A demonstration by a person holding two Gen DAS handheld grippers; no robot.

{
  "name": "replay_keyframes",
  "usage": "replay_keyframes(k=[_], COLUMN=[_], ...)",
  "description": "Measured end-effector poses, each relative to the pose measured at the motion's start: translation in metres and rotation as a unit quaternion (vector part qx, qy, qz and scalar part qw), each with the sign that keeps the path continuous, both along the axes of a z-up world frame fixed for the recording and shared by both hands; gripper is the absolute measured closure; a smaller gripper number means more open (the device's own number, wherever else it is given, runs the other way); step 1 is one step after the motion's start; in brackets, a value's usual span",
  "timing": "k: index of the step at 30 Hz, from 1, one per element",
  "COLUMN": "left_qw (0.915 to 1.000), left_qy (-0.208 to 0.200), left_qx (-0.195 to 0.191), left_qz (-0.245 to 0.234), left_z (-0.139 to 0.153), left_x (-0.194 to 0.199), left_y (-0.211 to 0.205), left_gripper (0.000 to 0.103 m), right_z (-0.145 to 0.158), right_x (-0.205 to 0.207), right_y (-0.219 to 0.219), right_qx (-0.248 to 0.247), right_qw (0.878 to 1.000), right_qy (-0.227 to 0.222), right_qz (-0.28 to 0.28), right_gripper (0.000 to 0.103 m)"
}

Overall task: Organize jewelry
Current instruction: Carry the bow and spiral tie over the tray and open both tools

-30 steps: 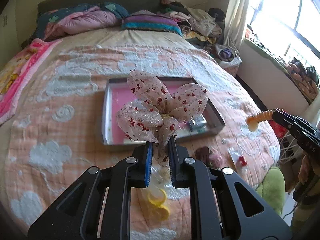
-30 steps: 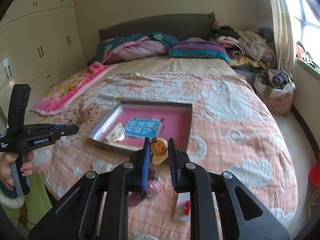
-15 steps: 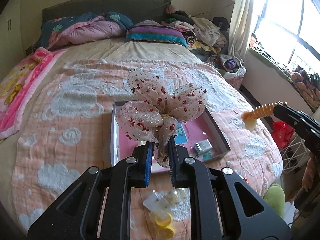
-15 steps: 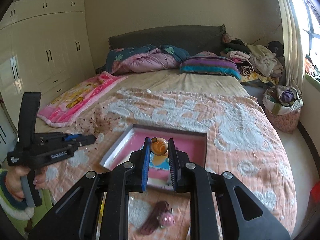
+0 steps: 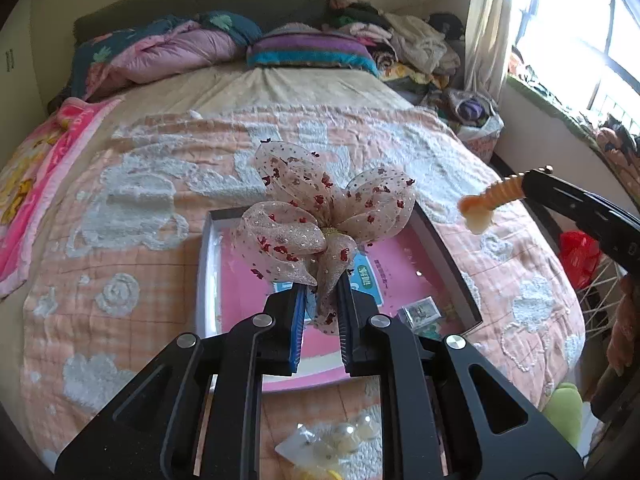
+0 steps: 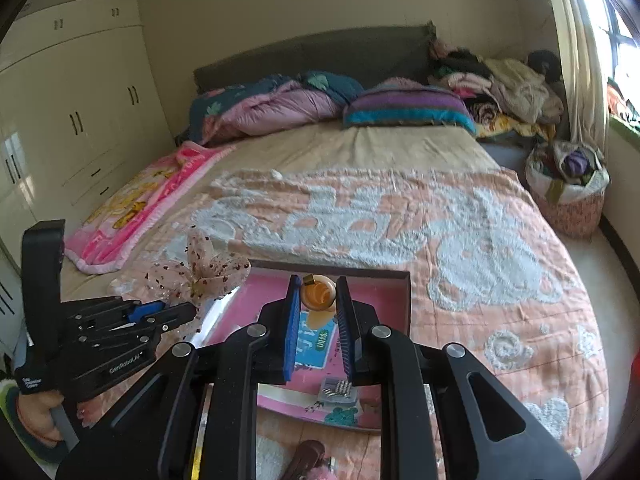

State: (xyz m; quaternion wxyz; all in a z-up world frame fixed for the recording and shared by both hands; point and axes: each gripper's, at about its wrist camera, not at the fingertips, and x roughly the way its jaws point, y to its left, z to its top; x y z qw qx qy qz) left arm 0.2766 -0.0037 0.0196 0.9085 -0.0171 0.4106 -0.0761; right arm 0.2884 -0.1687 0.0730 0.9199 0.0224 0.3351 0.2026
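Both my grippers hold hair pieces over the pink-lined tray.

My left gripper (image 5: 321, 304) is clamped on the sheer sequinned bow (image 5: 320, 216), which fans out past its tips. My right gripper (image 6: 319, 308) pinches an orange ridged clip (image 6: 318, 295). The tray (image 5: 208, 264) lies just below and ahead of both, on the peach quilt (image 5: 120, 280).
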Motion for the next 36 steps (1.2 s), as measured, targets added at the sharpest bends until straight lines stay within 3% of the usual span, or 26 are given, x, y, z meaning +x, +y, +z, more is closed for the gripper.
replay_keyframes(k=[8, 19, 29, 36], left_qw=[0.9993, 0.9965, 0.995, 0.9951], left_qy=[0.036, 0.081, 0.095, 0.094], left_qx=[0.004, 0.016, 0.02, 0.022], left_qz=[-0.007, -0.017, -0.025, -0.023], left_z=[-0.033, -0.076, -0.088, -0.085], left_x=[0.026, 0.038, 0.035, 0.031], left_y=[-0.011, -0.025, -0.034, -0.035], left_gripper=[0.095, 0.094, 0.088, 0.086], right_z=[-0.049, -0.082, -0.102, -0.084], right_x=[0.036, 0.067, 0.07, 0.054], right_y=[0.002, 0.007, 0.001, -0.01], right_qx=[-0.01, -0.034, -0.026, -0.014], right_qw=[0.999, 0.997, 0.994, 0.996], right_qy=[0.047, 0.064, 0.093, 0.08], right_qz=[-0.019, -0.036, -0.041, -0.043], right_gripper=[0.086, 0.086, 0.084, 0.065])
